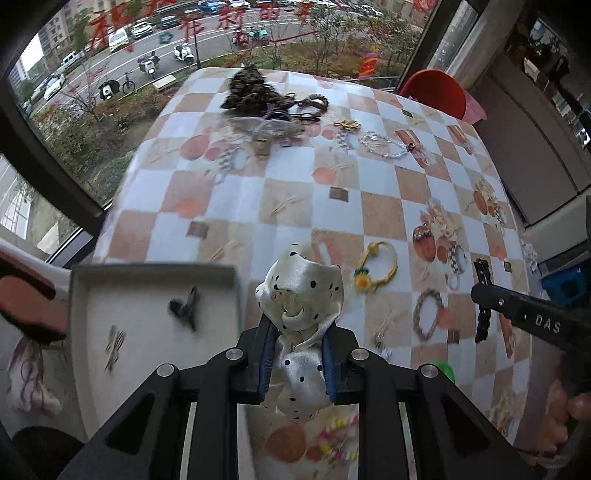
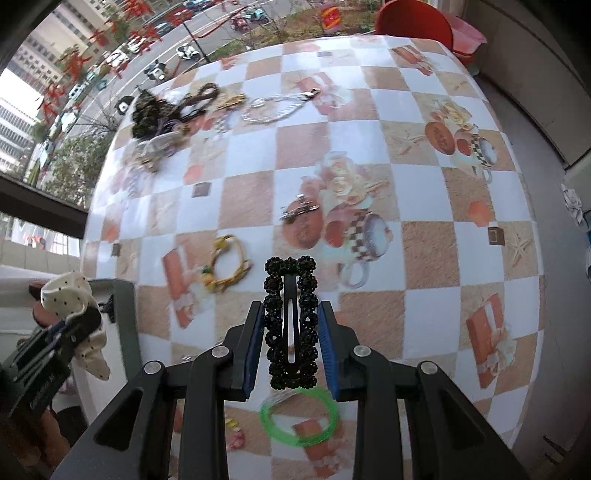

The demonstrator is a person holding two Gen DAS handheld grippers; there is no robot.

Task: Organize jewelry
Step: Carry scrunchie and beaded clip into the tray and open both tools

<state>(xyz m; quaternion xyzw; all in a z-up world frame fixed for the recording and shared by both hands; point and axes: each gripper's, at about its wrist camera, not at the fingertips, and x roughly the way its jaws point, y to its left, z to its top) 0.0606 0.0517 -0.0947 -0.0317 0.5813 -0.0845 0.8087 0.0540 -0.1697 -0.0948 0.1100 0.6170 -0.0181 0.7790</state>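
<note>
My left gripper [image 1: 300, 325] is shut on a white polka-dot scrunchie [image 1: 303, 291] and holds it above the table, just right of a grey tray [image 1: 77, 295]. The tray holds a small black bow [image 1: 186, 304] and a striped clip [image 1: 115, 347]. My right gripper [image 2: 291, 314] is shut on a black beaded hair clip [image 2: 291, 321], held upright above the table. In the left wrist view the right gripper [image 1: 480, 291] shows at the right with the black clip [image 1: 484, 328] hanging from it. In the right wrist view the left gripper [image 2: 79, 319] with the scrunchie [image 2: 66, 293] is at the left.
On the checkered tablecloth [image 2: 424, 236] lie a yellow bracelet [image 2: 225, 266], a green coil hair tie [image 2: 299, 417], a silver clip [image 2: 299, 210], a clear bead bracelet [image 2: 273, 107] and a dark heap of scrunchies and ties [image 2: 155, 107] at the far edge. A red stool [image 2: 413, 22] stands beyond.
</note>
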